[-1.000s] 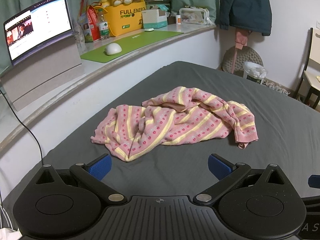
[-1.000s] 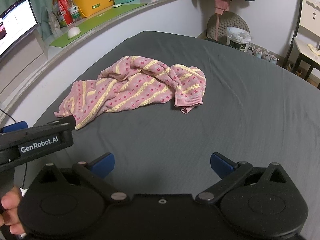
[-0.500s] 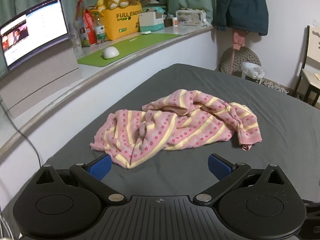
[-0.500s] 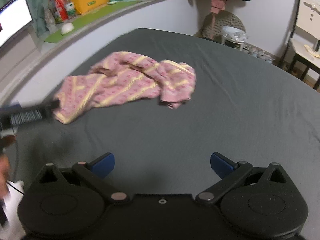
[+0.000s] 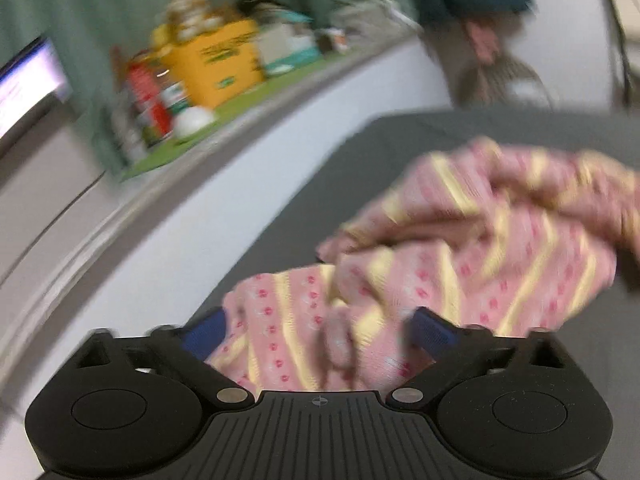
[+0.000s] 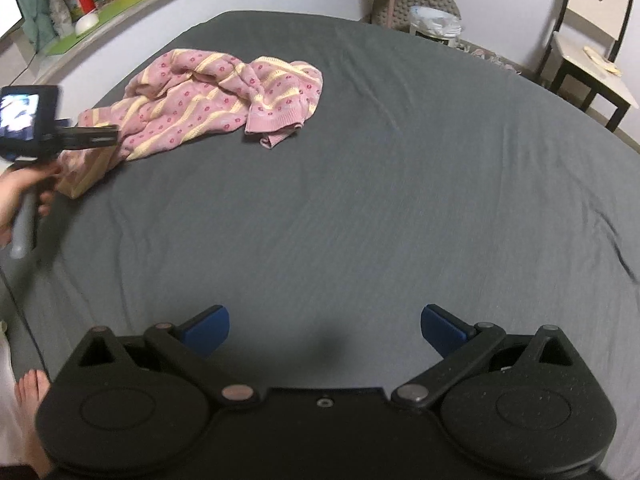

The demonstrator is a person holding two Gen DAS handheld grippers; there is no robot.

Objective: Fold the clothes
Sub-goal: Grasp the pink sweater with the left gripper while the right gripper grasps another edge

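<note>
1. Left wrist view, heavily blurred: left gripper (image 5: 318,330) has its blue pads (image 5: 202,330) on either side of the near edge of the pink garment (image 5: 460,248); the jaws are closing, cloth lies between them, and the pads do not visibly press on it

2. Same view: garment is pink with yellow stripes and small red dots, crumpled, filling the lower centre to the right of the frame on the grey bed sheet (image 5: 352,160)

3. Same view, upper left: ledge (image 5: 280,88) carries a yellow box (image 5: 216,68), a red packet (image 5: 146,98), a white mouse (image 5: 192,120) on a green mat (image 5: 160,160); lit screen (image 5: 24,88) at the left edge. All smeared, no finer detail readable

4. Right wrist view, sharp: right gripper (image 6: 324,330) has its fingers wide apart with nothing between them, only bare grey sheet (image 6: 360,200) in the gap, well apart from the garment

5. Same view: garment (image 6: 208,100) lies bunched in the upper left of the frame, near the far left edge of the bed; a cuff or hem end sticks out toward frame centre

6. Same view, left edge: a hand (image 6: 16,196) grips the handle of the left gripper (image 6: 88,138), whose tip sits at the garment's lower left corner; small lit display on its back

7. Same view: bare foot (image 6: 34,420) at lower left; chair (image 6: 588,52) at upper right; bin with a white bag (image 6: 436,26) at top centre right, past the bed
</note>
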